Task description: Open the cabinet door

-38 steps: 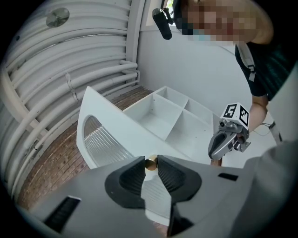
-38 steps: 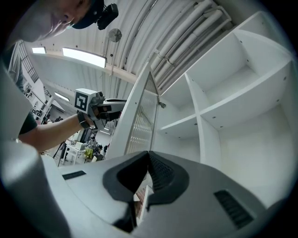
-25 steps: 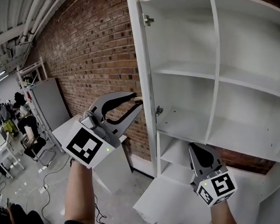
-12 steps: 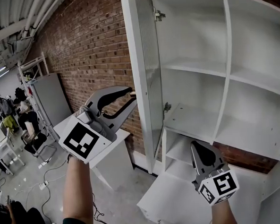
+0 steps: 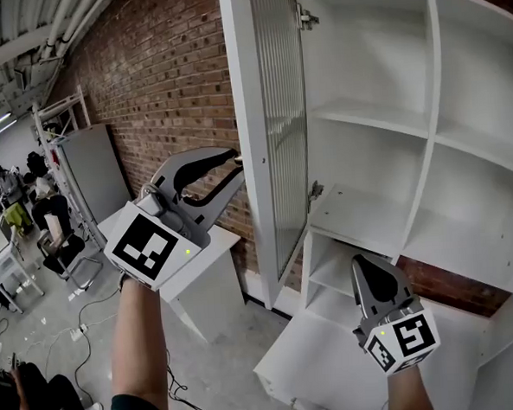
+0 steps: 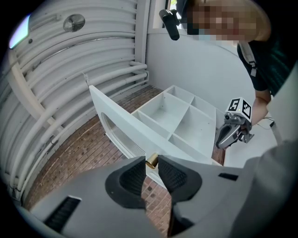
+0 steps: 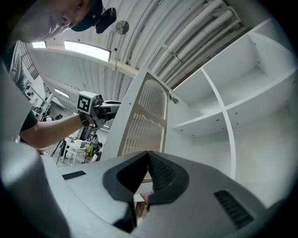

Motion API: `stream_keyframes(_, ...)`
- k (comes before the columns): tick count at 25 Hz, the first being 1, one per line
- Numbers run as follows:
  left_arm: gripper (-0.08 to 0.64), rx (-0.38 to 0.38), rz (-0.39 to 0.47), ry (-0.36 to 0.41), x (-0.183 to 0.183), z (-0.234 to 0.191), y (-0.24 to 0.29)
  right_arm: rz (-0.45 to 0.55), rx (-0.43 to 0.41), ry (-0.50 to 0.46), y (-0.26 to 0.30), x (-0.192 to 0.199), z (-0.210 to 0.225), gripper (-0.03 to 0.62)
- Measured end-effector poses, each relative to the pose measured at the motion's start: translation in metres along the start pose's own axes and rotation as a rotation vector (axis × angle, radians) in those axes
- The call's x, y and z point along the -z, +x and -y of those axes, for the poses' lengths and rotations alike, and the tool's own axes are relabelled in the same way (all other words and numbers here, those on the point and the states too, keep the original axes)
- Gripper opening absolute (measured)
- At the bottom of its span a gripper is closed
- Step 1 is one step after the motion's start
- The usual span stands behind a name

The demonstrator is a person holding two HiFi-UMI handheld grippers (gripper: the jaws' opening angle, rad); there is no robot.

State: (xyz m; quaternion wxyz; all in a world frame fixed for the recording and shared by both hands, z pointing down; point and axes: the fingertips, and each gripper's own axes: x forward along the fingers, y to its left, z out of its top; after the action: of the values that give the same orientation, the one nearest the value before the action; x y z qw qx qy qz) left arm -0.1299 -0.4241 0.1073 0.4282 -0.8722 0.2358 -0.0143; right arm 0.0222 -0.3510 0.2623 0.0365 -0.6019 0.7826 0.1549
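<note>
The left gripper (image 6: 150, 163) pinches a little gold knob (image 6: 152, 161) between its 2 jaw tips. The knob sits on the free edge of the cabinet door (image 5: 281, 112). The right gripper (image 7: 148, 154) has its 2 jaws pressed together, and they hold nothing. It hangs low in front of the cabinet (image 5: 434, 102), well apart from the door.

The door is tall and white, with a ribbed see-through panel in the middle. It stands swung out from the left side of the cabinet, hung there on 2 small metal hinges, 1 high (image 5: 307, 17) and 1 lower down (image 5: 314, 189). The left gripper is on the outer side of the door, next to the brick wall (image 5: 162, 76).

The cabinet is white inside. 1 upright board and some flat shelves (image 5: 364, 119) split it into boxes, and only bare white boards show in them. Below, a white panel (image 5: 327, 360) lies flat, sticking out from the bottom of the cabinet, under the right gripper. A small white table (image 5: 210, 261) stands under the left gripper, beside the brick wall.
</note>
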Motion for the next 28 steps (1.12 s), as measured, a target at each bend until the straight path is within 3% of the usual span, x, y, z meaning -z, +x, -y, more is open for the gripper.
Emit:
stream_keyframes(11,0.086,-0.074,-0.016,-0.042,0.017,-0.016,-0.01,-0.01,-0.001,-0.004,-0.003,0.002,-0.005,0.005)
stream_keyframes(20,0.086,-0.179,-0.034,-0.094,0.033,-0.033,-0.021,-0.018,-0.019,0.006,-0.01,0.004,-0.004,0.005)
stream_keyframes(28,0.084,-0.266,-0.043,-0.19,0.049,-0.05,-0.028,-0.014,-0.045,0.017,-0.012,0.004,-0.001,0.005)
